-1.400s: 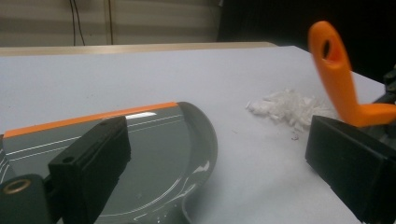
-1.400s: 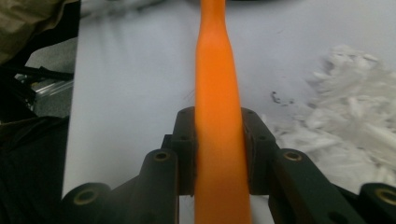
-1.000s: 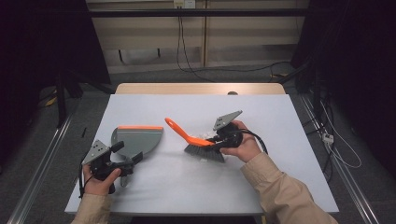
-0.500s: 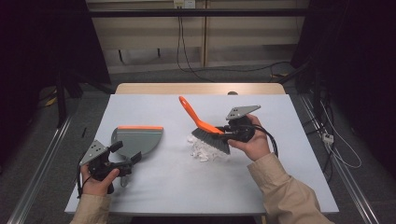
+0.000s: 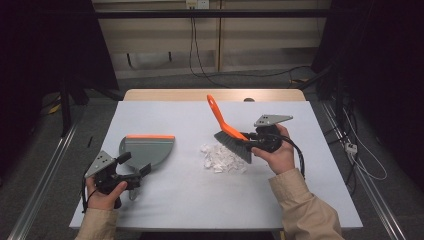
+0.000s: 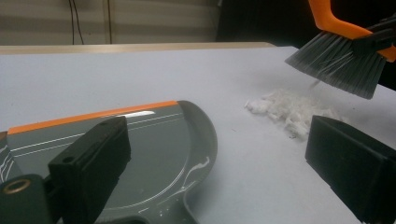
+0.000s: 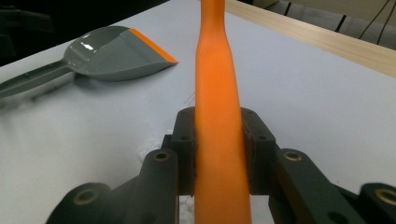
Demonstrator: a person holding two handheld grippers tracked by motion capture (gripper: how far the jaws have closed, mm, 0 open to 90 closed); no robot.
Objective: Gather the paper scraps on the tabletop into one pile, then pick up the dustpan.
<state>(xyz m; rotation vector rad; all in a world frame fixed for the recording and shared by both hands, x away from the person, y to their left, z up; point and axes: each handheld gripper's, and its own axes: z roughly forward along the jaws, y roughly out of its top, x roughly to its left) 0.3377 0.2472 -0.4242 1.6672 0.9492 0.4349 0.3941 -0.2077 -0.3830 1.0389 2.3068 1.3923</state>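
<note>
The left gripper (image 5: 131, 172) sat near the table's (image 5: 165, 210) front edge, jaws apart astride the grey dustpan's (image 5: 147, 149) handle end. Bare tabletop lay between dustpan and white scraps (image 5: 222, 158). Beyond, the right gripper (image 5: 250, 143) clamped the orange brush (image 5: 227, 131), bristles tilted just above the scraps.

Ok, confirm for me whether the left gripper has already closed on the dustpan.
No: in the left gripper view the left gripper stands wide open, its jaws apart above the dustpan.
</note>
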